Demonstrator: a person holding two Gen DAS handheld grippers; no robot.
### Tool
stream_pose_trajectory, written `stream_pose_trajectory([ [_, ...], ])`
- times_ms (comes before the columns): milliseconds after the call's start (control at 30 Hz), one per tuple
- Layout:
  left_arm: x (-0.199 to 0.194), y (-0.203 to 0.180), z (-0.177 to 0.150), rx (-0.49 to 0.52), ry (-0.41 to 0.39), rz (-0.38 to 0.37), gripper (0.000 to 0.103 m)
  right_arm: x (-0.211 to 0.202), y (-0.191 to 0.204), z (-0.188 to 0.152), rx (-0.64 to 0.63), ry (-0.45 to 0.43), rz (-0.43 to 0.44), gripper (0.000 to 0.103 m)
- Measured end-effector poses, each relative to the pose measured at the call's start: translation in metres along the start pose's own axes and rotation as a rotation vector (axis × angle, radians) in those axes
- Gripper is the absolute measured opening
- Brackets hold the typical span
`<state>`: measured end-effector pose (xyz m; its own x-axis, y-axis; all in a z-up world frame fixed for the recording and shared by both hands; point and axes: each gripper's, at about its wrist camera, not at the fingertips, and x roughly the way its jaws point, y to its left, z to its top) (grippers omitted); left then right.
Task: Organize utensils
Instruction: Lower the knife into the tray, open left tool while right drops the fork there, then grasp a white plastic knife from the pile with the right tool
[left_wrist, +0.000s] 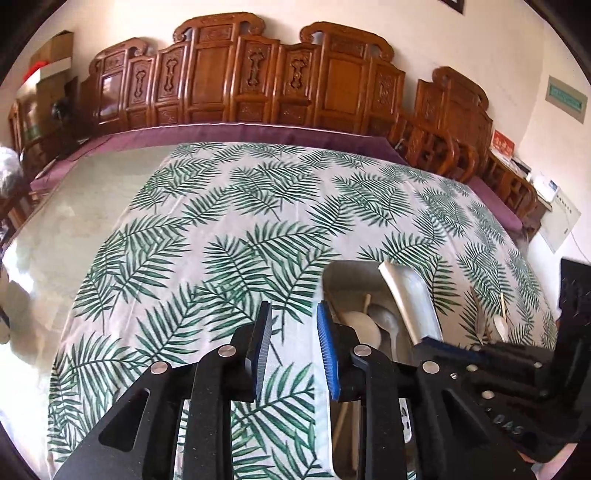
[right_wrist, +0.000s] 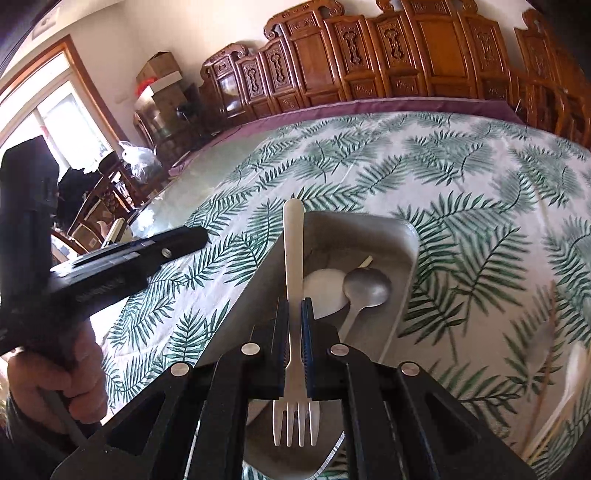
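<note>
Right tool (right_wrist: 294, 332) grips fork (right_wrist: 294, 266) above tray (right_wrist: 402, 236).

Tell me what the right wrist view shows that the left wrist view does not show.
Only the right wrist view shows the right gripper shut on a pale fork, tines toward the camera, above the tray.

Only the left wrist view shows the left gripper open and holding nothing, and loose utensils on the cloth right of the tray.

Both show the tray holding a white spoon and a metal spoon, and the leaf-print tablecloth.
</note>
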<state>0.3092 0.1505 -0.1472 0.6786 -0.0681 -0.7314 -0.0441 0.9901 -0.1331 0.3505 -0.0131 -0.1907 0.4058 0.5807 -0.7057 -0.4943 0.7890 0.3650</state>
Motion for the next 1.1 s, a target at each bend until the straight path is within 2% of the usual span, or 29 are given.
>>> stream_pose_trajectory([
  [167, -0.001, 0.003, 0.002, 0.0, -0.005, 0.011, 0.024, 0.009, 0.002, -0.006, -0.004, 0.013, -0.007, 0.011],
  [300, -0.005, -0.001, 0.002, 0.015, -0.018, 0.018, 0.03, 0.005, -0.001, -0.007, -0.015, 0.006, -0.007, 0.011],
  [433, -0.008, -0.009, 0.002, 0.037, -0.026, 0.019, 0.038, -0.015, -0.004, -0.006, -0.053, -0.033, -0.025, 0.011],
  [567, -0.011, -0.02, 0.002, 0.056, -0.036, 0.005, 0.042, -0.05, -0.012, -0.012, -0.12, -0.078, -0.094, 0.011],
  [600, -0.012, -0.023, 0.002, 0.061, -0.038, 0.002, 0.047, -0.057, -0.016, -0.014, -0.129, -0.085, -0.105, 0.011],
  [633, -0.013, -0.026, 0.003, 0.065, -0.044, 0.0, 0.058, -0.066, -0.021, -0.016, -0.138, -0.092, -0.124, 0.011],
  [700, -0.015, -0.032, 0.003, 0.071, -0.054, -0.008, 0.067, -0.081, -0.031, -0.02, -0.148, -0.106, -0.155, 0.011],
  [767, -0.016, -0.04, 0.004, 0.076, -0.06, -0.017, 0.068, -0.097, -0.043, -0.024, -0.154, -0.117, -0.19, 0.011],
  [967, -0.012, -0.065, 0.003, 0.103, -0.053, -0.04, 0.07, -0.132, -0.086, -0.037, -0.15, -0.144, -0.278, 0.021],
  [1033, -0.012, -0.073, 0.002, 0.112, -0.057, -0.046, 0.095, -0.141, -0.104, -0.041, -0.125, -0.154, -0.306, 0.025],
  [1100, -0.013, -0.083, -0.001, 0.127, -0.075, -0.051, 0.095, -0.147, -0.12, -0.045, -0.106, -0.165, -0.338, 0.027],
])
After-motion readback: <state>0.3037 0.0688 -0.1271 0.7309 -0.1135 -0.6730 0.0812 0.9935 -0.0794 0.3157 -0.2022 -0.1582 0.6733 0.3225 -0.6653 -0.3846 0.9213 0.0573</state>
